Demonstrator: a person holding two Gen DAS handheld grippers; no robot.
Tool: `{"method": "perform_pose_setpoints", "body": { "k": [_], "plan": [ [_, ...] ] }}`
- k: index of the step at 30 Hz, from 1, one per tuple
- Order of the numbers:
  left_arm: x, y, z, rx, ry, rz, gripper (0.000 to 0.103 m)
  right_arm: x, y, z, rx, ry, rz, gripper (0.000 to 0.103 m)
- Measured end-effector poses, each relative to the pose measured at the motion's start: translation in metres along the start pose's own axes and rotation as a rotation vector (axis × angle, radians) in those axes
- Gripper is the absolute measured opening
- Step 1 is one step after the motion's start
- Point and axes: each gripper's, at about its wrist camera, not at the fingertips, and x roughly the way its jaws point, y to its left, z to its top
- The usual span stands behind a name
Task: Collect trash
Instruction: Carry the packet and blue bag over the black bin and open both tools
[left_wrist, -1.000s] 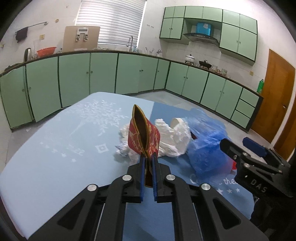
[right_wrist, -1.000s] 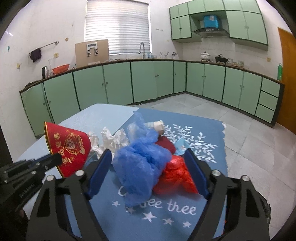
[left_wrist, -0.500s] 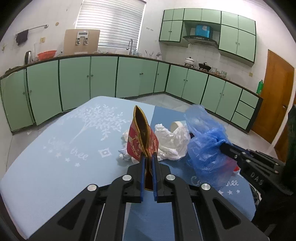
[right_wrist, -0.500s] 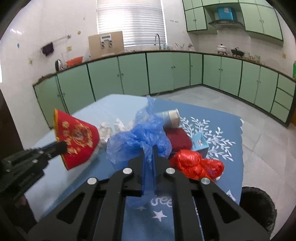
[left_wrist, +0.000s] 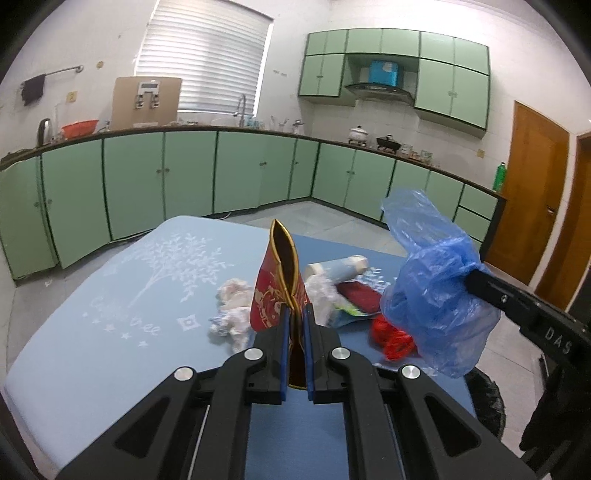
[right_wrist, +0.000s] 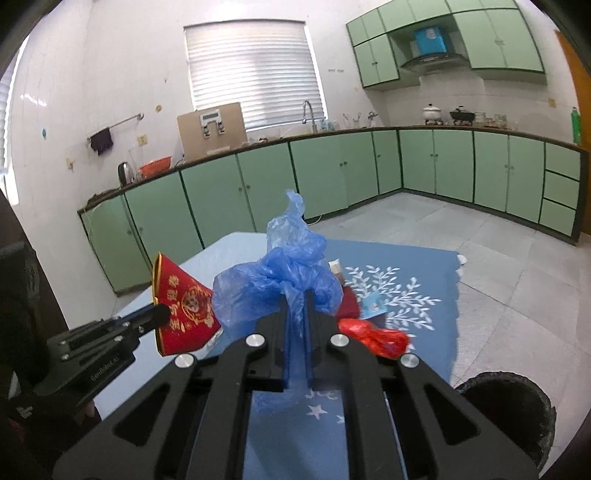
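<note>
The blue plastic bag (right_wrist: 275, 280) hangs bunched between the narrowed jaws of the right tool (right_wrist: 295, 314), lifted clear of the surface (left_wrist: 92, 332) with its loose top standing up above the fingers. From the left wrist view the same bag (left_wrist: 436, 291) sits in the air to the right of the pile, over the surface's right edge. The left tool (left_wrist: 295, 325) is clamped on a red and gold paper pouch (left_wrist: 279, 291), which stands upright with its open mouth on top; in the right wrist view that pouch (right_wrist: 183, 306) is just left of the blue bag, the two close but whether they touch cannot be told.

Below them the rest of the trash lies on the blue cloth: crumpled white tissue (left_wrist: 232, 314) to the left, a paper cup (left_wrist: 338, 267) lying on its side behind, a dark red flat packet (left_wrist: 360, 295), and a crumpled red plastic bag (right_wrist: 373, 334) nearest the right edge. A black bin (right_wrist: 509, 406) stands on the floor just past the near right corner of the surface. The left half of the cloth is bare, and open tiled floor (right_wrist: 498, 266) runs from the surface out to the green cabinets (right_wrist: 332, 181).
</note>
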Motion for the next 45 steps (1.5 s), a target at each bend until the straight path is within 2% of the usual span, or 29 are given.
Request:
{"method": "perform_pose_setpoints", "body": {
  "k": [15,22,30,37,45],
  "plan": [
    [-0.004,-0.092,0.002,0.076,-0.008,-0.204,0.007,-0.074,-0.078,-0.012,0.070,-0.042,-0.175,0.005],
    [0.005,-0.148,-0.005,0.127,0.012,-0.322,0.007,-0.104,-0.130,-0.033,0.112,-0.039,-0.299,0.005],
    [0.027,-0.217,-0.020,0.177,0.050,-0.430,0.007,-0.114,-0.182,-0.062,0.155,0.002,-0.412,0.005],
    [0.058,-0.262,-0.039,0.197,0.109,-0.467,0.007,-0.109,-0.223,-0.093,0.213,0.052,-0.473,0.005],
    [0.092,-0.291,-0.055,0.225,0.174,-0.473,0.007,-0.089,-0.259,-0.117,0.270,0.107,-0.501,0.005]
  ]
}}
